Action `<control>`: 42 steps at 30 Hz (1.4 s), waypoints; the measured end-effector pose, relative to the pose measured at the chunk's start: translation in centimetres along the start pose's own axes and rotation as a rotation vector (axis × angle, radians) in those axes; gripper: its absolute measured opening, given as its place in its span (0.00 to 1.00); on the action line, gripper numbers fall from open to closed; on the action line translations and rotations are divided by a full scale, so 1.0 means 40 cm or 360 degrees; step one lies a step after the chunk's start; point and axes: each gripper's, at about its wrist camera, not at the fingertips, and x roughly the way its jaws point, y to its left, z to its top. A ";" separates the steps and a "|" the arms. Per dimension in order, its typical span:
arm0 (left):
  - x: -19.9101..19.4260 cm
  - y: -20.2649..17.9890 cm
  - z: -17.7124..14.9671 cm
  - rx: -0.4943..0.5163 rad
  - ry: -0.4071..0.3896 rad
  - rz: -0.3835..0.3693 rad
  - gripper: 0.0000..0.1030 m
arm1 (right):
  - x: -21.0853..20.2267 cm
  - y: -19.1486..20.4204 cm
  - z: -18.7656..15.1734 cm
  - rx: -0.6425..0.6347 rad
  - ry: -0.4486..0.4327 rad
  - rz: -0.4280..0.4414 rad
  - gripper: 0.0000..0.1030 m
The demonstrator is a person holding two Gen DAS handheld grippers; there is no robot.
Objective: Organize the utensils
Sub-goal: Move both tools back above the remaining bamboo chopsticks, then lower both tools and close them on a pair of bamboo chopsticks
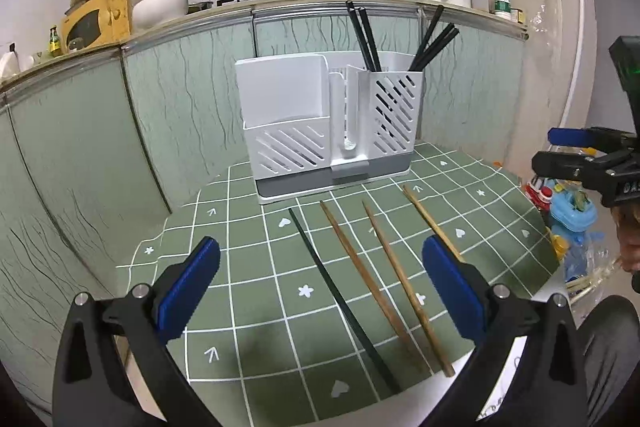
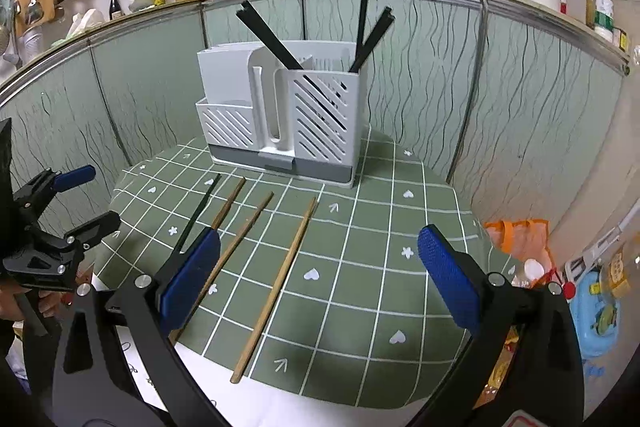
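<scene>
Left wrist view: the left hand-held gripper (image 1: 320, 291) hangs wide open over the bench (image 1: 248, 307), holding nothing. Between its blue pads lie a dark chopstick (image 1: 344, 299) and two wooden chopsticks (image 1: 368, 279), a third wooden chopstick (image 1: 430, 221) angling past the right pad. Right wrist view: the right hand-held gripper (image 2: 320, 275) is equally wide and empty. At the bench's far edge stands the white utensil holder (image 1: 332, 131), black chopsticks (image 1: 364, 39) upright in its right compartment.

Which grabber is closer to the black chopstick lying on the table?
Left. The left gripper hovers right over the black chopstick; the right gripper is off to its right, past the wooden ones.
</scene>
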 end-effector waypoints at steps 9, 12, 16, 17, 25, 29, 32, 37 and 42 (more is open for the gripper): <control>0.008 0.026 -0.071 -0.0113 0.0032 0.0040 0.95 | 0.023 0.021 -0.075 -0.0074 0.0023 -0.0029 0.92; 0.024 0.021 -0.107 -0.0098 0.0068 0.0098 0.95 | 0.039 0.032 -0.105 -0.0103 0.0050 -0.0030 0.92; 0.038 0.014 -0.148 -0.0106 0.0101 0.0101 0.95 | 0.062 0.039 -0.143 -0.0096 0.0090 -0.0024 0.85; 0.040 0.011 -0.155 -0.0105 0.0108 0.0102 0.95 | 0.069 0.040 -0.152 -0.0090 0.0103 -0.0025 0.84; 0.064 -0.031 -0.193 -0.0048 0.0175 0.0122 0.83 | 0.119 0.063 -0.212 -0.0081 0.0191 0.0009 0.70; 0.086 -0.053 -0.198 -0.0020 0.0226 0.0122 0.71 | 0.137 0.084 -0.233 -0.0099 0.0216 0.0017 0.64; 0.100 -0.067 -0.200 -0.0007 0.0256 0.0112 0.62 | 0.148 0.096 -0.244 -0.0110 0.0227 0.0012 0.58; 0.119 -0.080 -0.207 -0.0016 0.0279 0.0095 0.40 | 0.163 0.109 -0.255 -0.0126 0.0230 -0.0005 0.38; 0.122 -0.078 -0.208 -0.0033 0.0282 0.0119 0.08 | 0.162 0.096 -0.257 -0.0081 0.0223 -0.0052 0.19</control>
